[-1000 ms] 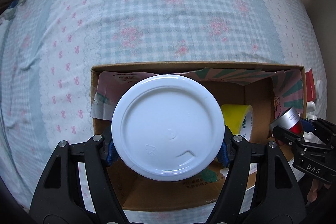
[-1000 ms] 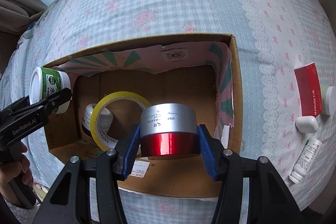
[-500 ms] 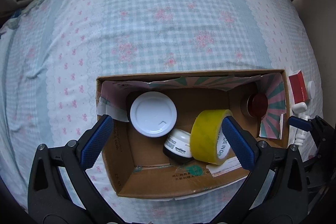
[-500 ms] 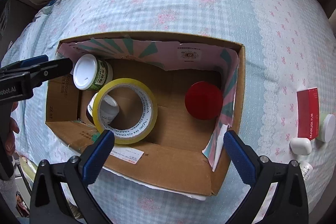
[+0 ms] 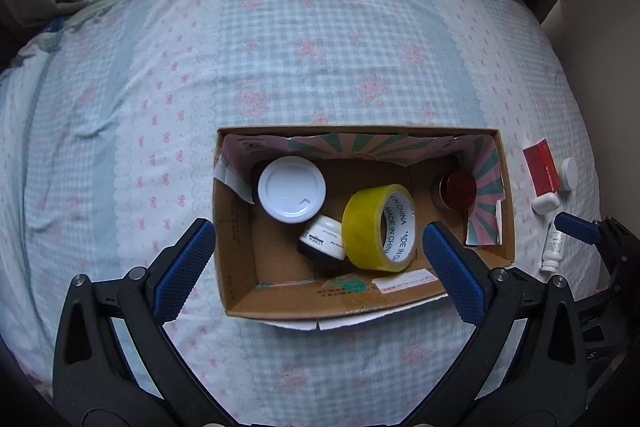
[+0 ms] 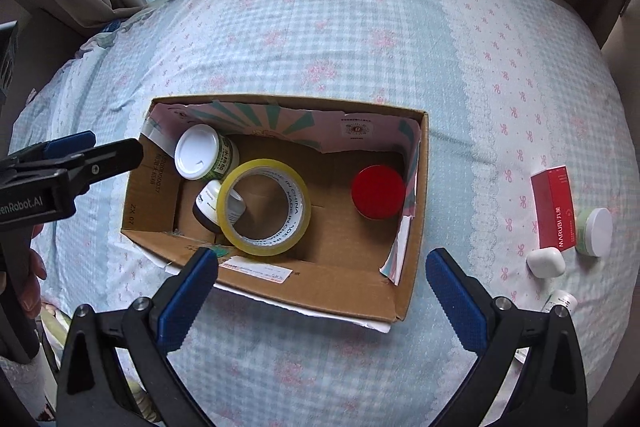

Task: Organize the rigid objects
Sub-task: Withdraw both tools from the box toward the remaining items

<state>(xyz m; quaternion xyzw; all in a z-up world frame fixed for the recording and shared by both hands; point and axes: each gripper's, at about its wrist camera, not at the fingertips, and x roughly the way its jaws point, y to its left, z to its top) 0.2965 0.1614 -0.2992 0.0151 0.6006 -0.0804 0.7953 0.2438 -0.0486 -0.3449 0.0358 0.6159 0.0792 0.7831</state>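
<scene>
A cardboard box [image 5: 240, 279] [image 6: 400, 291] lies on the bed. Inside it stand a white-lidded jar [image 5: 291, 189] [image 6: 197, 151], a small black-and-white jar [image 5: 322, 243] [image 6: 206, 205], a yellow tape roll [image 5: 378, 227] [image 6: 264, 207] and a red-topped tin [image 5: 460, 187] [image 6: 378, 191]. My left gripper [image 5: 316, 267] is open and empty above the box's near side. My right gripper [image 6: 320, 283] is open and empty above the box's near wall.
On the bedsheet right of the box lie a red carton [image 6: 554, 213] [image 5: 541, 167], a white-lidded green jar [image 6: 596, 231], a white earbud case [image 6: 545, 261] [image 5: 545, 203] and a small white bottle [image 5: 554, 253]. Curtains hang at the back corners.
Both grippers let go of their loads and pulled up and back. The white-lidded jar and the red-topped tin now stand in the box.
</scene>
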